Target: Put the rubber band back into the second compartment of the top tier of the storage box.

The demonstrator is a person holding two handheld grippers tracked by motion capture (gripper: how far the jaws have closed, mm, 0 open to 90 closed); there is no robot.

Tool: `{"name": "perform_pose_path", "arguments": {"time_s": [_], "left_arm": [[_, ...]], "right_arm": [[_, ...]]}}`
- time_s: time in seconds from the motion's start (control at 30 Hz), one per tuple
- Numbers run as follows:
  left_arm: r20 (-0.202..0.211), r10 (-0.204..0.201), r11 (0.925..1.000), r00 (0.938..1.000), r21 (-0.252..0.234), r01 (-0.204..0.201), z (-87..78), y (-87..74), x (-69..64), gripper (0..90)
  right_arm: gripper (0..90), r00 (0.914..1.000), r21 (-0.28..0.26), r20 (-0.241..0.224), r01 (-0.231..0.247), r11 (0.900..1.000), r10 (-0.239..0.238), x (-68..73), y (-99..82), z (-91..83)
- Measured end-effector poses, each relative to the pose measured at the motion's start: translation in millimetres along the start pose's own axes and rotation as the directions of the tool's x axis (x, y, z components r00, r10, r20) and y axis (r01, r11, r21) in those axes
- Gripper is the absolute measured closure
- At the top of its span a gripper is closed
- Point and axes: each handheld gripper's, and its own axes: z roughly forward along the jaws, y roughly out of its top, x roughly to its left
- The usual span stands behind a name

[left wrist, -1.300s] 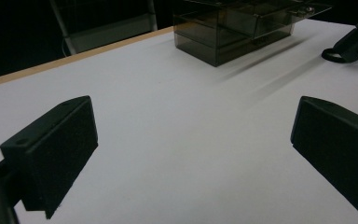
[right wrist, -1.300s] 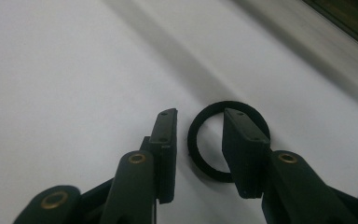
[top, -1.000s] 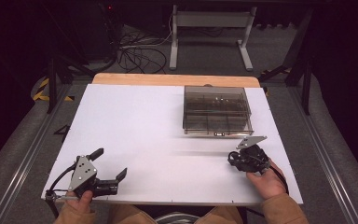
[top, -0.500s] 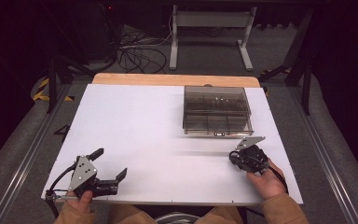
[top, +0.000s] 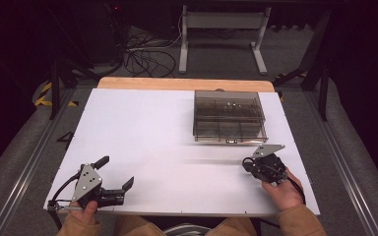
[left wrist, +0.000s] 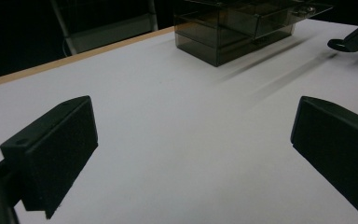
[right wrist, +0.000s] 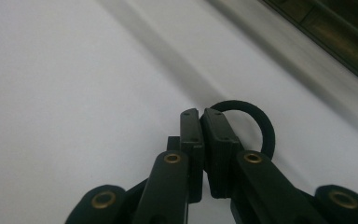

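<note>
1. Left hand-held gripper (top: 112,176) near the worktop's (top: 142,132) front-left edge, released, jaws wide apart, nothing between them; resting low, well apart from everything else.
2. Right hand-held gripper (right wrist: 200,140) clenched on a black ring (right wrist: 261,122), pinching one side of the band; most of the loop sticking out past the jaw tips. In the high view the same right hand-held gripper (top: 252,164) low over the front-right of the worktop, ring at its tip.
3. Ring seeming just above or touching the worktop; cannot tell which.
4. Smoky clear compartment box (top: 229,116) farther back on the right, just beyond the right hand-held gripper, lid state hard to tell; small items inside too small to name.
5. Likely step: carrying the ring toward the box. Best done by keeping the pinch firm, since the grip is on a thin band and could slip or twist.
6. Lifting clear of the worktop before moving forward, to avoid dragging the loop.
7. Approaching the box from above, ring hanging down, aiming at one compartment rather than a divider wall.
8. Left hand-held gripper free to steady the box if it slides.
</note>
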Motion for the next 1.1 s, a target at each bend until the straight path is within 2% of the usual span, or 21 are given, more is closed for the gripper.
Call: {"name": "perform_pose_path", "arguments": {"time_s": [0.27, 0.5, 1.1], "left_arm": [[0.000, 0.001, 1.0000, 1.0000, 0.001, -0.001, 0.0, 0.0, 0.0, 1.2], [-0.001, 0.001, 1.0000, 1.0000, 0.000, -0.001, -0.1, 0.1, 0.1, 1.2], [-0.002, 0.003, 1.0000, 1.0000, 0.000, -0.003, 0.0, 0.1, 0.1, 1.2]], "right_arm": [[87.0, 0.9998, -0.072, 0.014, 0.012, 0.9974, -0.012, 4.5, 1.4, -13.0], [87.0, 0.9996, -0.135, 0.021, 0.022, 0.9906, -0.019, 5.6, 1.2, -22.5], [87.0, 0.9995, -0.145, 0.020, 0.028, 0.9890, -0.026, 7.8, 2.9, -26.0]]}}
